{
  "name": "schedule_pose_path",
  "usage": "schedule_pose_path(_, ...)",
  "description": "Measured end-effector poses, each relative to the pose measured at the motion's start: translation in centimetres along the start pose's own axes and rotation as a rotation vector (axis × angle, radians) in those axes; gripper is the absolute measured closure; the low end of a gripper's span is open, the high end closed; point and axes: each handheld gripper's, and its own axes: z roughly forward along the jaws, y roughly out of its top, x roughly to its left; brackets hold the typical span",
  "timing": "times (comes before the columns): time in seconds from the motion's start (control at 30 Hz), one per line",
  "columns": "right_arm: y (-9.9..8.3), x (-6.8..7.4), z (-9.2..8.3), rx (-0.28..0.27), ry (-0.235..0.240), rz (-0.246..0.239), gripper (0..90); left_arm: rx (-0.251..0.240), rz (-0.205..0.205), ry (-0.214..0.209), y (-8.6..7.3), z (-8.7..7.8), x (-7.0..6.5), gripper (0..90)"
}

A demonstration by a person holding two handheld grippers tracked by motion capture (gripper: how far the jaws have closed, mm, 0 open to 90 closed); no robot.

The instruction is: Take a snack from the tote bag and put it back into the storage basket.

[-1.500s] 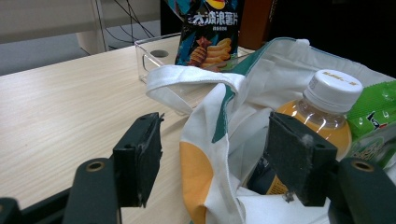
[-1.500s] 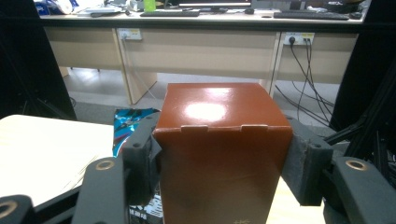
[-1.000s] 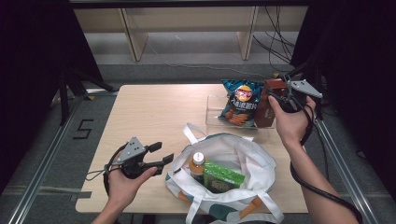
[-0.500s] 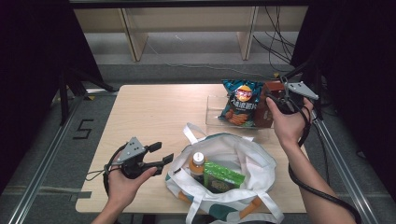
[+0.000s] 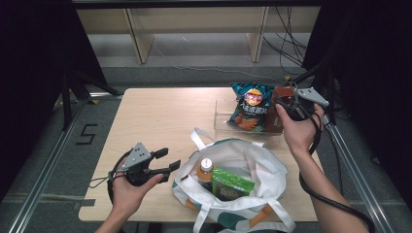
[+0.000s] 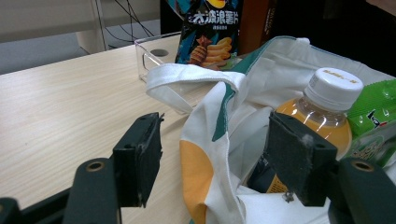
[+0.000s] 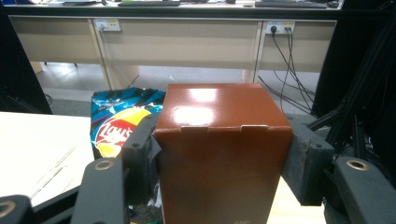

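Observation:
A glossy brown carton (image 7: pixel 219 154) stands upright between the jaws of my right gripper (image 7: pixel 219 135), and both pads press on its sides. In the high view the right gripper (image 5: pixel 291 104) holds this brown carton (image 5: pixel 281 93) at the right end of a clear tray (image 5: pixel 223 114), beside a blue chips bag (image 5: pixel 250 107). My left gripper (image 5: pixel 171 158) is open at the left rim of a white tote bag (image 5: pixel 252 160). The left gripper (image 6: pixel 215 126) has nothing pressed between its jaws; the bag's cloth (image 6: pixel 210 154) and an orange-drink bottle (image 6: pixel 322 107) lie just ahead.
Inside the tote bag sit the bottle (image 5: pixel 206 170) and a green packet (image 5: pixel 231 184). The wooden table (image 5: pixel 160 116) has bare room on its left half. A cable trails from the right gripper down past the table's right edge. Metal rails run along both sides.

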Motion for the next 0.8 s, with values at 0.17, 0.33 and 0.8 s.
schedule_pose_path(0.17,-0.1,-0.24,0.08,0.002,0.006,-0.014,39.1,0.006,0.002,0.005,0.0,-0.05,0.01,35.3)
schedule_pose_path(0.33,-0.16,-0.18,0.06,0.01,-0.003,0.001,39.0,0.0,0.002,0.001,0.02,0.0,-0.04,35.3)
schedule_pose_path(0.8,-0.52,-0.29,0.36,0.024,-0.021,-0.013,39.1,0.002,0.003,0.0,0.01,0.0,-0.05,35.3)
